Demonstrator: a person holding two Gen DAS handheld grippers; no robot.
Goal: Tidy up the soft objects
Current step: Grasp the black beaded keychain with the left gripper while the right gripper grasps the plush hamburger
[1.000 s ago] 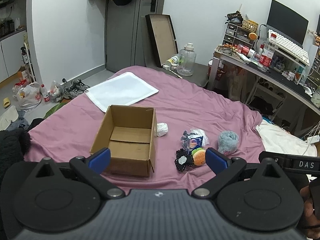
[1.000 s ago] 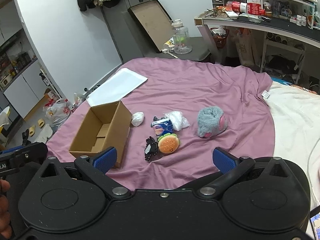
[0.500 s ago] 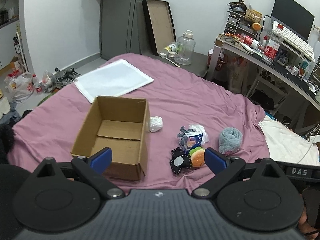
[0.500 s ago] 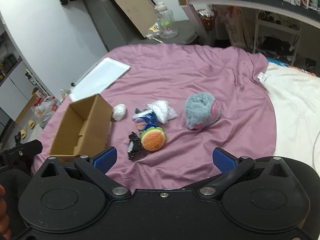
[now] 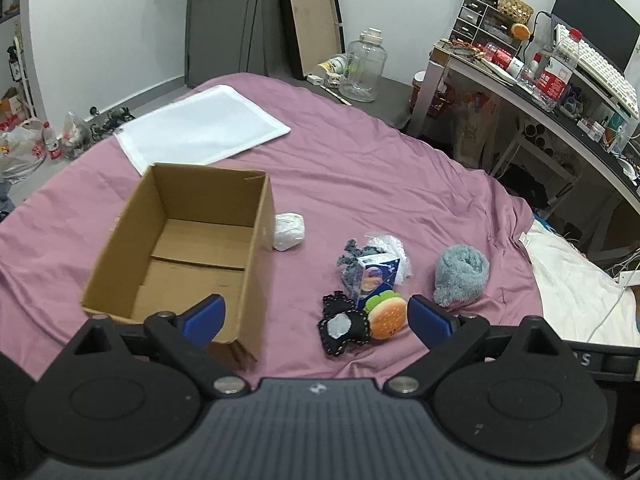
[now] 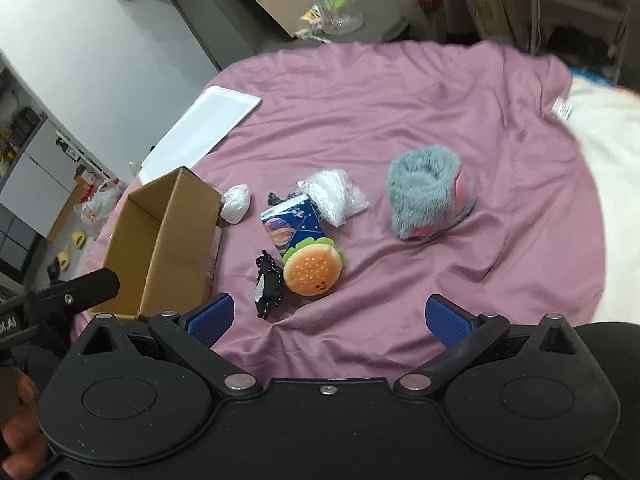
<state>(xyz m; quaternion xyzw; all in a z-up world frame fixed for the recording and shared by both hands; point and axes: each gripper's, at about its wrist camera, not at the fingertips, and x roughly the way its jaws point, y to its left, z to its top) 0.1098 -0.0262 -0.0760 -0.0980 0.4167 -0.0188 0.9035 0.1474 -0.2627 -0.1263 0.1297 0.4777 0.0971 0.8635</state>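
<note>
An open cardboard box (image 5: 188,240) (image 6: 160,240) stands empty on the purple bedsheet (image 5: 360,184). Right of it lie a white wad (image 5: 289,232) (image 6: 237,203), a blue tissue pack (image 5: 376,276) (image 6: 292,228), a clear plastic bag (image 6: 334,196), a burger plush (image 5: 387,316) (image 6: 314,268), a black lace piece (image 5: 342,326) (image 6: 269,284) and a grey furry slipper (image 5: 460,276) (image 6: 428,196). My left gripper (image 5: 316,316) hangs open above the near bed edge, close to the burger. My right gripper (image 6: 330,318) is open too, just short of the burger plush.
A flat white pad (image 5: 200,128) lies at the bed's far side. A cream blanket (image 5: 576,292) covers the right side. Beyond the bed stand a clear jug (image 5: 364,68), a leaning frame (image 5: 310,16) and a cluttered desk (image 5: 540,80). Bags (image 5: 24,152) sit on the floor at left.
Both grippers have moved forward and tilted down toward the bed; the box and soft things look larger and nearer. Nothing was grasped.
</note>
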